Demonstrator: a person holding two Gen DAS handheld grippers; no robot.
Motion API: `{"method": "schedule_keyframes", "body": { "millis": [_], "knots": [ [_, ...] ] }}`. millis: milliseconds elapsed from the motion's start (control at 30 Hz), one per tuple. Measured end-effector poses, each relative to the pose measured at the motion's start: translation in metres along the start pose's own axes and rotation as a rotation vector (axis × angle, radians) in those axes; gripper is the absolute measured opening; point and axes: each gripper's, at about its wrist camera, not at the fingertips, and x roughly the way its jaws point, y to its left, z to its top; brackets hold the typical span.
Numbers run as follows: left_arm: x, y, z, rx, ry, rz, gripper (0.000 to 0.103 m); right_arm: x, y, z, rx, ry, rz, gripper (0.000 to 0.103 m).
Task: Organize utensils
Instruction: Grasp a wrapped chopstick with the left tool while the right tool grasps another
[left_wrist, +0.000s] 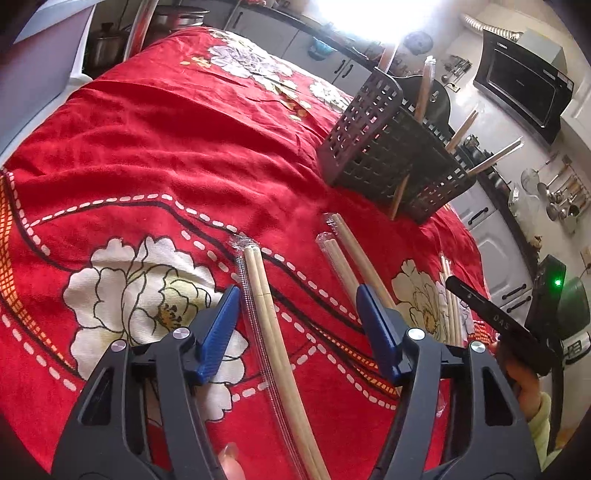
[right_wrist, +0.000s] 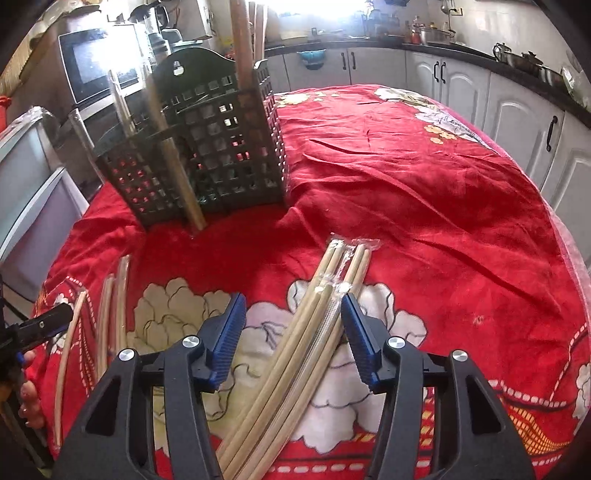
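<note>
The left gripper hangs with jaws spread wide, empty, straddling one wrapped chopstick pair lying on the red tablecloth. The right gripper is likewise agape over two wrapped pairs. These look light, stiff and slick in their plastic sleeves; a pinch near mid-length seems safest. Beyond stands the dark slotted holder, already bearing several sticks, on the table.
</note>
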Motion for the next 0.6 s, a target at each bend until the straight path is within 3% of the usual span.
{"method": "schedule_keyframes", "body": {
  "millis": [133, 200, 333, 600],
  "knots": [
    [0.004, 0.000, 0.004, 0.000, 0.006, 0.014, 0.057, 0.005, 0.001, 0.004, -0.021, 0.007, -0.010, 0.039],
    [0.005, -0.001, 0.006, 0.004, 0.010, 0.021, 0.057, 0.008, 0.005, 0.005, -0.055, 0.009, -0.033, 0.027],
    [0.010, -0.003, 0.010, 0.018, 0.010, 0.040, 0.057, 0.012, 0.008, 0.004, -0.073, 0.026, -0.035, 0.021],
    [0.018, 0.004, 0.021, 0.015, 0.001, 0.100, 0.022, 0.000, 0.000, 0.004, 0.003, 0.004, 0.084, 0.008]
  ]
}}
